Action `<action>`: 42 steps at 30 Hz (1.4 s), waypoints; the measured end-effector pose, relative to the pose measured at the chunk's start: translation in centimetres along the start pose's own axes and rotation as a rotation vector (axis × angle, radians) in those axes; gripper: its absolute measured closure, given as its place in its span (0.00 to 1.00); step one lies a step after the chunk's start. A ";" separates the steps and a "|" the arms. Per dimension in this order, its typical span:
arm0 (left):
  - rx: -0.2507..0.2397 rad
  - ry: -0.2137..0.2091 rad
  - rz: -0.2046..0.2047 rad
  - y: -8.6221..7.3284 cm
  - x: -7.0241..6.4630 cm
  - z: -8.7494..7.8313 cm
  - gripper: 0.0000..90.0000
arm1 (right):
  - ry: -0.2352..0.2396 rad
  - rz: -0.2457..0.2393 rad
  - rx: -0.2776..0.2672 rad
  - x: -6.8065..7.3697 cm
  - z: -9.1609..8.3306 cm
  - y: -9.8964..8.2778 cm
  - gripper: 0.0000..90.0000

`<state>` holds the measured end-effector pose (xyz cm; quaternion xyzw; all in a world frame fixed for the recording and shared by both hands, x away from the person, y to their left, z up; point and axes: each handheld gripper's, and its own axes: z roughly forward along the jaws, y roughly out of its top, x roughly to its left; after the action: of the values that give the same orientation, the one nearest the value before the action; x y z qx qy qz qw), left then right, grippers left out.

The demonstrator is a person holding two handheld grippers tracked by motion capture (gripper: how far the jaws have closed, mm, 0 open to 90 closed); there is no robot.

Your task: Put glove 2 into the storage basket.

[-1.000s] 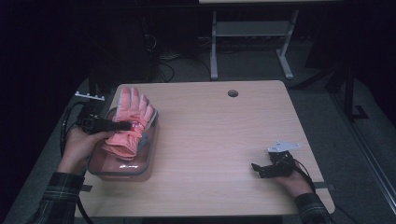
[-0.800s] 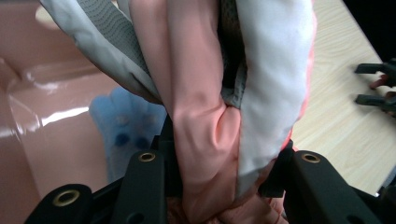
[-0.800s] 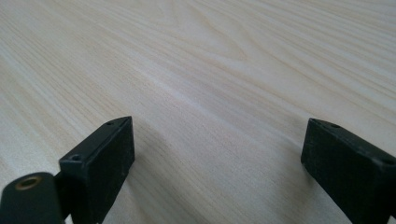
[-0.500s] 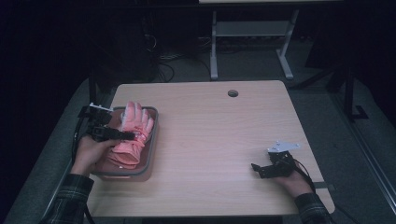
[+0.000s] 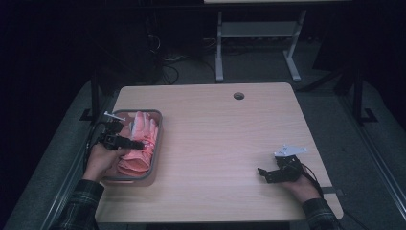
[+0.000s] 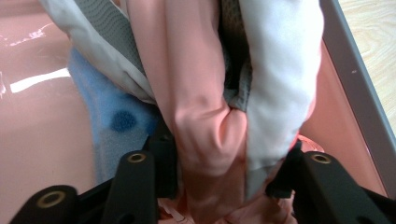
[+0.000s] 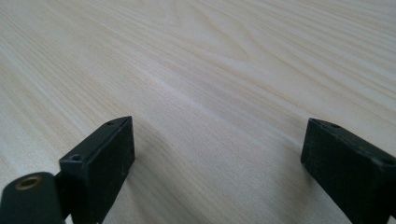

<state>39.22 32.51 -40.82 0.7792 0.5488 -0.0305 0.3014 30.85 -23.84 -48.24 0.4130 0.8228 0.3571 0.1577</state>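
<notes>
A pink and white glove [image 5: 142, 135] lies in a grey-rimmed tray [image 5: 158, 143] at the table's left side. My left gripper [image 5: 137, 143] is over the tray, shut on the glove. In the left gripper view the pink fabric of the glove [image 6: 205, 116] is bunched between the two black jaws of the left gripper [image 6: 224, 172], with the tray wall [image 6: 355, 79] at the right. My right gripper [image 5: 261, 171] rests open on the table near the front right. In the right gripper view, nothing but bare wood lies between the jaws of the right gripper [image 7: 217, 149].
A blue spongy piece [image 6: 112, 121] lies under the glove on the tray's pink floor. The wooden table [image 5: 230, 139] has a round cable hole [image 5: 238, 96] near its far edge. A desk frame [image 5: 258, 43] and cables stand on the dark floor behind.
My left gripper has lowered the glove from above the tray down into it and drawn back toward the person. The right gripper has not moved.
</notes>
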 end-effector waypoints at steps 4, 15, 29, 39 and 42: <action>-0.003 -0.004 0.008 0.2 0.1 -0.4 0.40 | 0.000 0.000 0.000 0.0 0.0 0.0 0.10; -0.084 0.040 0.037 0.7 0.1 -3.1 0.16 | 0.000 0.000 0.000 0.0 0.0 0.0 0.10; -0.199 0.071 0.082 1.2 -1.1 -7.9 0.15 | 0.001 0.001 0.001 0.0 0.0 0.0 0.10; -0.249 0.019 0.168 2.1 -4.4 -8.0 0.16 | 0.001 0.004 -0.001 0.0 0.0 0.0 0.10; -0.253 0.013 0.190 2.4 -5.4 -7.7 0.16 | 0.001 0.006 0.000 0.0 0.0 0.0 0.10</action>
<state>37.01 31.39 -31.41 0.7836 0.4739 0.0723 0.3951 30.87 -23.77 -48.23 0.4153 0.8216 0.3579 0.1561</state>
